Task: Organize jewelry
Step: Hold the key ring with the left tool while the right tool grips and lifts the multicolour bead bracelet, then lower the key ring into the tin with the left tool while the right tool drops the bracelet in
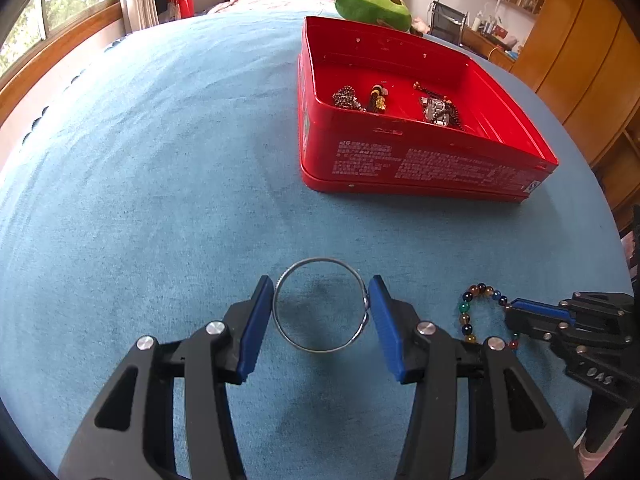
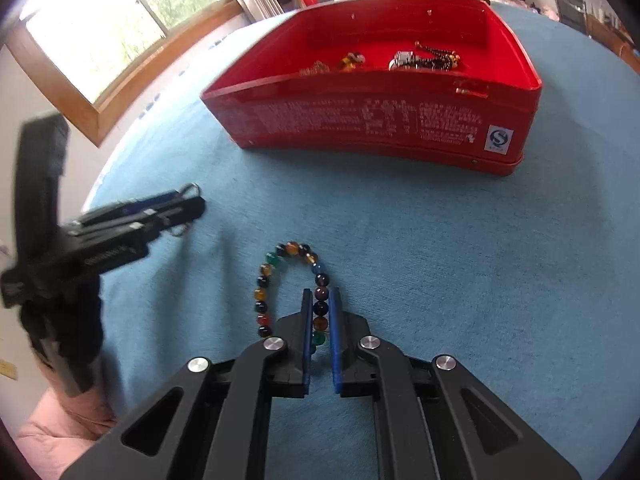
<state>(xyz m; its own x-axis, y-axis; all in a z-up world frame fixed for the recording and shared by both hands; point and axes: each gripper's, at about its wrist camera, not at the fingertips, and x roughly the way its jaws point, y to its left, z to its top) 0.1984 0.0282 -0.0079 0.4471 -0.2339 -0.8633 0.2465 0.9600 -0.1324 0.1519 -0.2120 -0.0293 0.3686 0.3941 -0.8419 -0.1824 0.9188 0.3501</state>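
Observation:
A thin silver bangle [image 1: 320,304] sits between the blue pads of my left gripper [image 1: 321,292]; both pads touch its sides just over the blue bedspread. A multicoloured bead bracelet [image 2: 292,280] lies on the bedspread, and my right gripper [image 2: 321,300] is shut on one strand of it. The bracelet also shows in the left wrist view [image 1: 472,308], with the right gripper [image 1: 520,308] beside it. The red tin box [image 1: 420,160] stands open ahead, with several jewelry pieces [image 1: 436,108] inside. The tin also shows in the right wrist view [image 2: 360,128].
A green plush toy [image 1: 372,4] lies behind the tin on the bed. A window [image 2: 120,20] is at the left and wooden cabinets [image 1: 580,40] at the right. The left gripper shows at the left of the right wrist view [image 2: 160,212].

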